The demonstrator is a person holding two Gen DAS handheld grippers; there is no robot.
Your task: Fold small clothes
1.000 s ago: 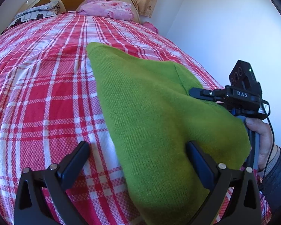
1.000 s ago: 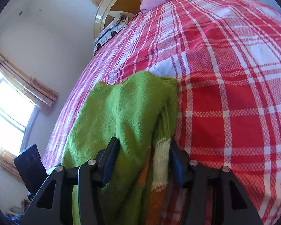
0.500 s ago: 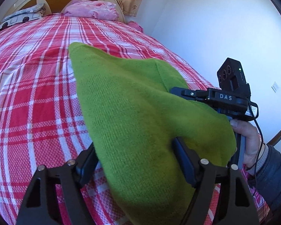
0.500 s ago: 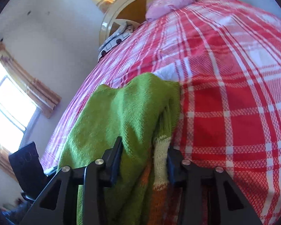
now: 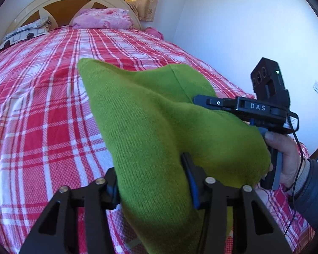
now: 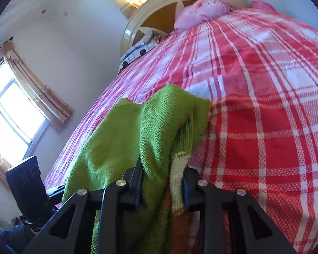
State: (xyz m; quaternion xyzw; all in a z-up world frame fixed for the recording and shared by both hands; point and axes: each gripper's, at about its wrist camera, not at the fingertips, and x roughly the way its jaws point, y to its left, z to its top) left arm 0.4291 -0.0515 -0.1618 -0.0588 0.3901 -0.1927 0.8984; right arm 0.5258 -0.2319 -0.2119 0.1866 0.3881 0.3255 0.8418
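A green knit sweater (image 5: 150, 114) lies on the red plaid bedspread (image 5: 42, 127), its near edge raised into a ridge. The left gripper (image 5: 151, 180) has a thick fold of that edge filling the gap between its fingers; the jaws are closing and the pads touch the cloth on both sides. The right gripper (image 6: 162, 182) holds the sweater (image 6: 116, 148) at its other edge, where a white and orange striped band (image 6: 178, 169) hangs out; its jaws are closing too, pressed on the bunched knit. In the left wrist view the right gripper (image 5: 201, 102) reaches into the cloth from the right, held by a hand (image 5: 286, 154).
The bed runs back to a cream and brown headboard (image 5: 78, 4) with a pink pillow (image 5: 103, 21) and a patterned pillow (image 5: 25, 35). A white wall (image 5: 243, 31) borders the bed's right side. A window (image 6: 8, 122) with curtains is on the left side.
Both pairs of jaws have narrowed onto the sweater. The left fingers went from wide apart around the flat edge to tight on a bunched fold, and the cloth has risen into a ridge.
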